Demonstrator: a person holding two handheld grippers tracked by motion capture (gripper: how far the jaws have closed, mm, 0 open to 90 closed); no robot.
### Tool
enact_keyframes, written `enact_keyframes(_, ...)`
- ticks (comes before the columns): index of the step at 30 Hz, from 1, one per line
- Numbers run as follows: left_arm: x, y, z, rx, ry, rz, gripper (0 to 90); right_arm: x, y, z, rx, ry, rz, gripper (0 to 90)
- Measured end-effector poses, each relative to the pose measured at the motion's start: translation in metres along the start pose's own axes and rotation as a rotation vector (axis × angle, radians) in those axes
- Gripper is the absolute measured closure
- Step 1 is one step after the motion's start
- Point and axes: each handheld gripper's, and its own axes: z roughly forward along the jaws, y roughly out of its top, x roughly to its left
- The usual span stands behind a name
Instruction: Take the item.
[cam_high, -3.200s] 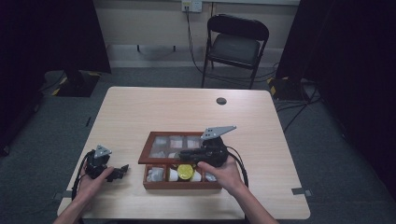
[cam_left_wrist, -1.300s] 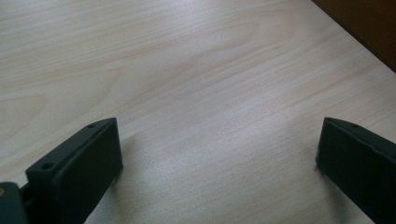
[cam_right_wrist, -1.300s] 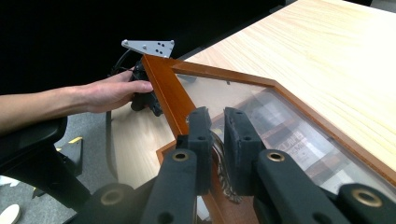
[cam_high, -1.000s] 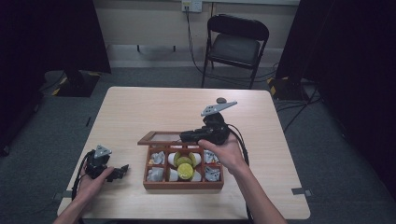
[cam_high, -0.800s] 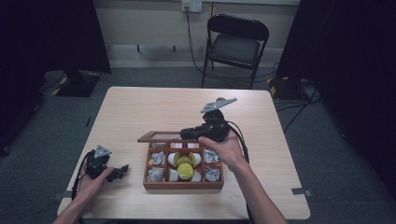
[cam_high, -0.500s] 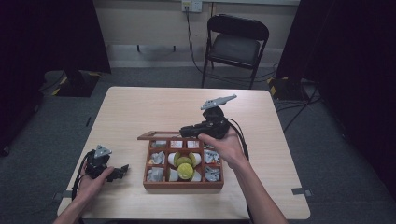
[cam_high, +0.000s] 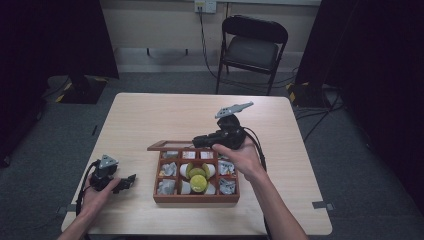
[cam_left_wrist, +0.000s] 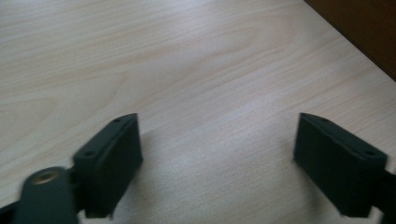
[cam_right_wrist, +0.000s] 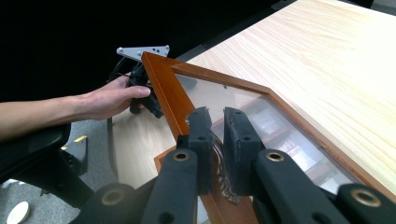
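Lid (cam_right_wrist: 196, 88) raised, pinched by right gripper (cam_right_wrist: 215, 135) at its clasp; compartments of box (cam_high: 195, 197) exposed; left gripper (cam_left_wrist: 217, 161) idle, jaws apart, empty.

No readable text, label, brand, number or sign anywhere. Packets in the box (cam_high: 196, 197) carry print too small and blurred to read, same through the lid (cam_right_wrist: 243, 100) glass.
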Motion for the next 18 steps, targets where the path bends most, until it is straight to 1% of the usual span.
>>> enact_keyframes(1, 0.0, 0.001, -0.001, 0.008, -0.019, -0.012, 15.7, 0.0, 0.0, 0.0, -0.001, 0.003, -0.003, 82.4)
enact_keyframes(4, 0.0, 0.001, -0.004, 0.01, -0.025, -0.01, 17.2, 0.0, 0.0, 0.0, -0.001, 0.003, -0.003, 82.3)
enact_keyframes(6, -0.002, 0.003, -0.006, 0.002, -0.045, -0.014, 17.1, 0.0, 0.0, 0.0, 0.0, 0.003, -0.001, 82.3)
enact_keyframes(7, -0.003, 0.003, -0.008, 0.001, -0.057, -0.01, 17.7, 0.0, -0.001, 0.0, 0.001, 0.002, -0.002, 82.3)
enact_keyframes(10, -0.009, 0.006, -0.011, -0.002, -0.113, 0.028, 18.3, 0.0, 0.0, 0.0, 0.001, 0.002, -0.002, 82.3)
enact_keyframes(11, -0.015, 0.008, -0.011, 0.0, -0.135, 0.058, 19.0, 0.0, 0.0, 0.0, -0.001, 0.003, -0.004, 82.3)
enact_keyframes(12, -0.015, 0.008, -0.011, 0.0, -0.135, 0.058, 19.0, 0.0, 0.0, 0.0, -0.001, 0.003, -0.004, 82.3)
enact_keyframes(13, -0.018, 0.009, -0.012, 0.006, -0.142, 0.076, 19.1, 0.0, 0.0, 0.0, -0.001, 0.003, -0.003, 82.3)
enact_keyframes(14, -0.02, 0.01, -0.012, 0.005, -0.165, 0.081, 19.1, 0.0, 0.0, 0.0, -0.001, 0.003, -0.003, 82.3)
enact_keyframes(15, -0.024, 0.011, -0.013, 0.003, -0.211, 0.085, 21.3, 0.0, 0.0, 0.0, -0.001, 0.004, -0.002, 82.3)
enact_keyframes(16, -0.024, 0.011, -0.013, 0.003, -0.211, 0.085, 23.4, 0.0, 0.0, 0.0, -0.001, 0.004, -0.002, 82.3)
enact_keyframes(17, -0.026, 0.012, -0.014, 0.001, -0.224, 0.089, 23.4, 0.0, 0.0, 0.0, -0.001, 0.003, -0.002, 82.4)
enact_keyframes(18, -0.028, 0.013, -0.014, -0.002, -0.248, 0.087, 23.9, 0.0, 0.001, 0.0, -0.002, 0.003, -0.001, 82.4)
